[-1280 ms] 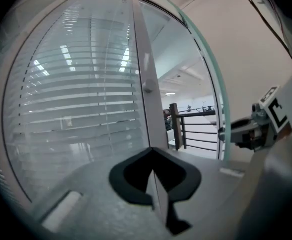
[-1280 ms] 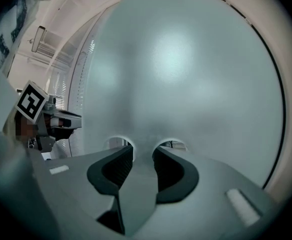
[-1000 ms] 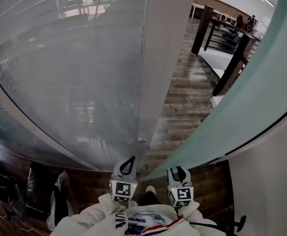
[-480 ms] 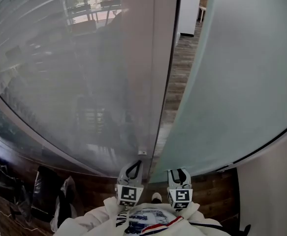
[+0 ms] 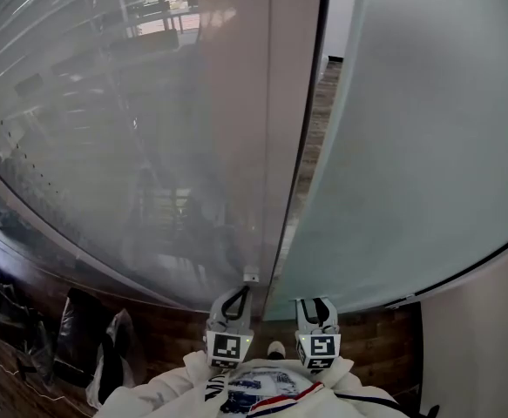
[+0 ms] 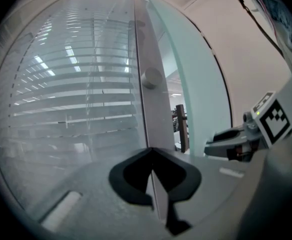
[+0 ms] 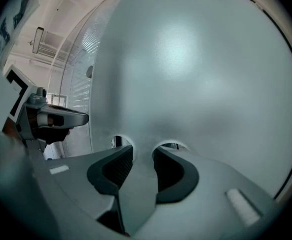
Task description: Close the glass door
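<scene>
Here we list the left gripper [image 6: 151,153] first: jaws together, nothing between them, tips pointing at the grey door post [image 5: 275,103]. Right gripper [image 7: 142,151]: jaws apart, clamped on nothing, tips close up to the face of the frosted glass door [image 5: 410,146]; we cannot tell whether they touch it. The glass door stands right of the post, its leading edge near it, with a narrow gap between them. Left of the post is a fixed glass wall [image 5: 105,164] with blinds behind. A small metal fitting [image 5: 251,277] sits at the post's foot. Dark bags [image 5: 84,338] lie on the wood floor [image 5: 371,331], far left.
</scene>
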`<state>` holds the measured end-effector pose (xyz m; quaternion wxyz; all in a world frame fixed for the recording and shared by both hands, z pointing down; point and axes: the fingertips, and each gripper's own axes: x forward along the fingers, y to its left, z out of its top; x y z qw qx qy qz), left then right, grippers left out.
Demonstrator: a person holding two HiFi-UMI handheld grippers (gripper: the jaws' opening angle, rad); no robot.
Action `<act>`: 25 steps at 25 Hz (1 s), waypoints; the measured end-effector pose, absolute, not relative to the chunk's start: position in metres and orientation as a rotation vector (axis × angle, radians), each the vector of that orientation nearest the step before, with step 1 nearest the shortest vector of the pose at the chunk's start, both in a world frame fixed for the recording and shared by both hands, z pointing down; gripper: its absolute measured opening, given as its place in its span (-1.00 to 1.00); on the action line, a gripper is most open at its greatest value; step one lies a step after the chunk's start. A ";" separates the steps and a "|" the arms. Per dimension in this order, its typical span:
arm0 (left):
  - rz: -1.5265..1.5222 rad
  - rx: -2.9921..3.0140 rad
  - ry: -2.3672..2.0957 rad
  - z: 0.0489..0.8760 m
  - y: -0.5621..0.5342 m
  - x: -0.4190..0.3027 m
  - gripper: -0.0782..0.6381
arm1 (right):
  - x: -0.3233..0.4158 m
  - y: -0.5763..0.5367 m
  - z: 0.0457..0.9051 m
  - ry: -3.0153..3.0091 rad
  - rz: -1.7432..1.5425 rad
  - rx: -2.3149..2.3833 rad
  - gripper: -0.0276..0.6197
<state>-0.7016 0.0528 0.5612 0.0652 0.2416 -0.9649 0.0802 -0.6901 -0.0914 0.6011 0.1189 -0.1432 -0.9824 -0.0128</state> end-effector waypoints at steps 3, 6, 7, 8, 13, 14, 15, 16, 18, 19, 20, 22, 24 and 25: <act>0.254 0.702 -2.914 0.561 0.057 -0.702 -0.77 | -0.693 -0.088 0.602 -2.871 -0.039 -0.430 -0.50; 0.243 0.680 -2.916 0.562 0.058 -0.702 -0.77 | -0.697 -0.087 0.602 -2.866 -0.040 -0.441 -0.50; 0.235 0.677 -2.920 0.562 0.058 -0.703 -0.77 | -0.698 -0.087 0.601 -2.864 -0.041 -0.440 -0.50; 0.231 0.675 -2.922 0.561 0.057 -0.703 -0.77 | -0.699 -0.088 0.601 -2.862 -0.044 -0.439 -0.50; 0.254 0.652 -2.913 0.561 0.059 -0.704 -0.77 | -0.705 -0.085 0.599 -2.857 -0.042 -0.449 -0.50; 0.254 0.648 -2.914 0.562 0.060 -0.704 -0.77 | -0.706 -0.084 0.599 -2.856 -0.043 -0.451 -0.50; 0.253 0.649 -2.912 0.562 0.060 -0.704 -0.77 | -0.707 -0.084 0.599 -2.855 -0.045 -0.453 -0.50; 0.256 0.652 -2.910 0.561 0.060 -0.704 -0.77 | -0.708 -0.084 0.599 -2.855 -0.047 -0.454 -0.50; 0.251 0.650 -2.912 0.560 0.060 -0.704 -0.77 | -0.710 -0.085 0.599 -2.856 -0.054 -0.454 -0.49; 0.239 0.645 -2.917 0.560 0.060 -0.704 -0.77 | -0.711 -0.084 0.599 -2.857 -0.057 -0.455 -0.49; 0.231 0.639 -2.921 0.560 0.060 -0.704 -0.77 | -0.712 -0.084 0.598 -2.859 -0.057 -0.457 -0.49; 0.229 0.631 -2.919 0.561 0.059 -0.703 -0.77 | -0.713 -0.085 0.599 -2.858 -0.059 -0.458 -0.49; 0.231 0.625 -2.918 0.561 0.059 -0.702 -0.77 | -0.715 -0.085 0.599 -2.860 -0.060 -0.461 -0.49; 0.233 0.621 -2.919 0.561 0.059 -0.702 -0.77 | -0.717 -0.084 0.597 -2.863 -0.055 -0.465 -0.49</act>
